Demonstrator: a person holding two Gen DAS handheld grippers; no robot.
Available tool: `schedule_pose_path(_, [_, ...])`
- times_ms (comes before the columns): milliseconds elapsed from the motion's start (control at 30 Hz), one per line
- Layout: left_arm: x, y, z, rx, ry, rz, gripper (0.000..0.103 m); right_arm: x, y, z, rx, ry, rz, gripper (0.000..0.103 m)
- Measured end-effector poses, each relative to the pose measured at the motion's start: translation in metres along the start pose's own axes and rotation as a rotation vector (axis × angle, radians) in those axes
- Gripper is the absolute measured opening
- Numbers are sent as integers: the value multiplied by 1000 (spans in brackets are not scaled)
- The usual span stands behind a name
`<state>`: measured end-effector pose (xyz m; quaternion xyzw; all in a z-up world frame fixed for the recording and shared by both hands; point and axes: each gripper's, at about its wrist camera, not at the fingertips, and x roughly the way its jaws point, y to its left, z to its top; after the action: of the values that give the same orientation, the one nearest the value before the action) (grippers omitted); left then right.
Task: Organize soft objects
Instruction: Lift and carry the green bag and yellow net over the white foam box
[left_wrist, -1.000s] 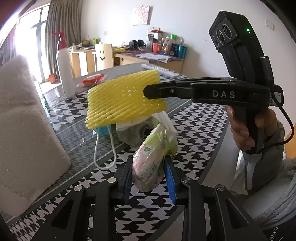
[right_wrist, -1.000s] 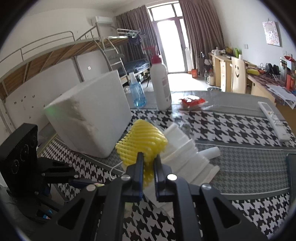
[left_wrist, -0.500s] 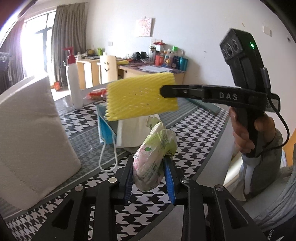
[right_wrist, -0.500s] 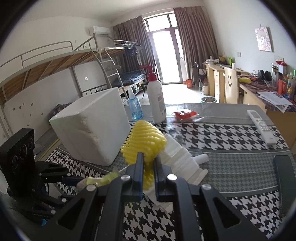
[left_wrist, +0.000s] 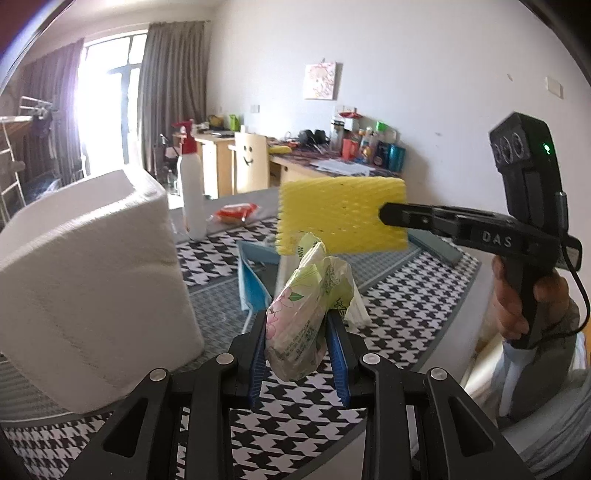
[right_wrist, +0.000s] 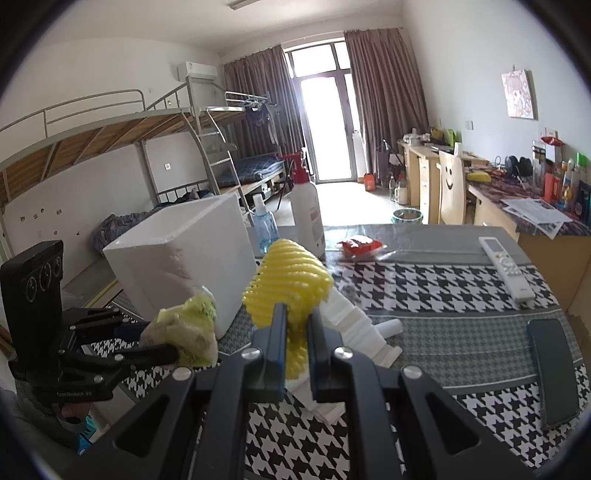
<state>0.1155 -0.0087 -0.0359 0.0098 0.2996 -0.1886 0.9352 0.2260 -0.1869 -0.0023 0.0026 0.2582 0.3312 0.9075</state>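
Carrying both soft things to the white foam box looks like the step in hand, and it goes best if each grip stays firm until its load is over the box's open top. The left gripper has its blue pads pressed on a crumpled floral tissue pack, held clear above the tabletop near its front edge. The right gripper is clamped nearly closed on a yellow foam net, also lifted off the cloth. The net is springy and pinched by one edge, so I judge that it could slip out; the tissue pack is slack and may sag.

Counted: one foam box toward the left edge, one yellow net, one tissue pack, one stack of white foam sheets mid-table, one blue face mask, one tall white pump bottle, one small blue spray bottle, one red packet, one remote, one phone at the right edge.
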Motion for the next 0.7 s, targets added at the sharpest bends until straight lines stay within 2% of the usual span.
schedule_pose_path(367, [-13, -1, 14, -16, -53, 52, 32, -6, 5, 8, -10, -24, -16, 13])
schedule_pose_path(700, [-35, 1, 33, -29, -142, 105, 32, -14, 13, 21, -21, -73, -16, 13])
